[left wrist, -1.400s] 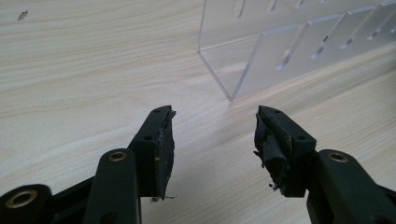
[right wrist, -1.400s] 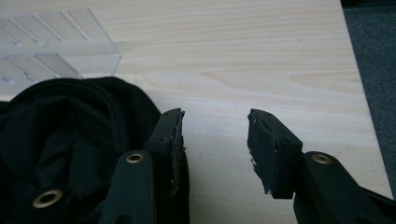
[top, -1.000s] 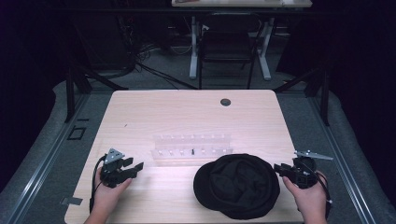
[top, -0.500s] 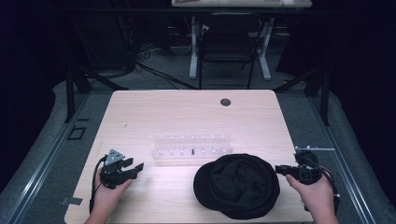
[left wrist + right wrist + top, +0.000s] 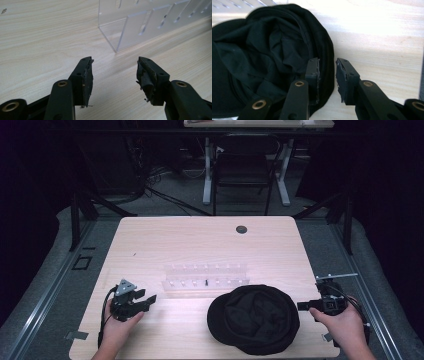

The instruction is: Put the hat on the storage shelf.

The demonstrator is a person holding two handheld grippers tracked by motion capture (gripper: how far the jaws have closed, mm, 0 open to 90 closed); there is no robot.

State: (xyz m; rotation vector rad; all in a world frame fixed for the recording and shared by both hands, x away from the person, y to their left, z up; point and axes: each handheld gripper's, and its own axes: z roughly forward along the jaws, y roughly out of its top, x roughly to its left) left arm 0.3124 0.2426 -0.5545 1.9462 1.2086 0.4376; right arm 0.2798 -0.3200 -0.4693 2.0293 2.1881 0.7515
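Working on a soft black fabric cap, lying hollow side up, by the look of the folds inside it, on the pale wooden counter, toward the front right. Approaching it from the right with the right tool, held low and level in the right hand. Seen in the right gripper view with one jaw inside the cap and the other outside, so straddling the rim. Jaws just been closing, with the rim between them, yet a sliver of light wood visible beside the outer pad: spread, not yet pinching. Probably set this way to catch the rim's doubled edge, the firmest part of limp cloth.

Resting the left tool in the left hand near the front left, well apart from the cap. Jaws spread wide with nothing but bare wood between them in the left gripper view. Pointing toward the end of a clear acrylic slotted rack, likely just parked there, ready to help.

Rack sitting just behind the cap, near it, whether touching hard to tell. Little spare room at the front: cap close to the counter's front edge, right hand out past the right edge. Plenty of open wood behind the rack, up to a small round dark grommet, and between the left tool and the cap. Safest path for lifting probably up and toward the centre, away from the rack's wall.
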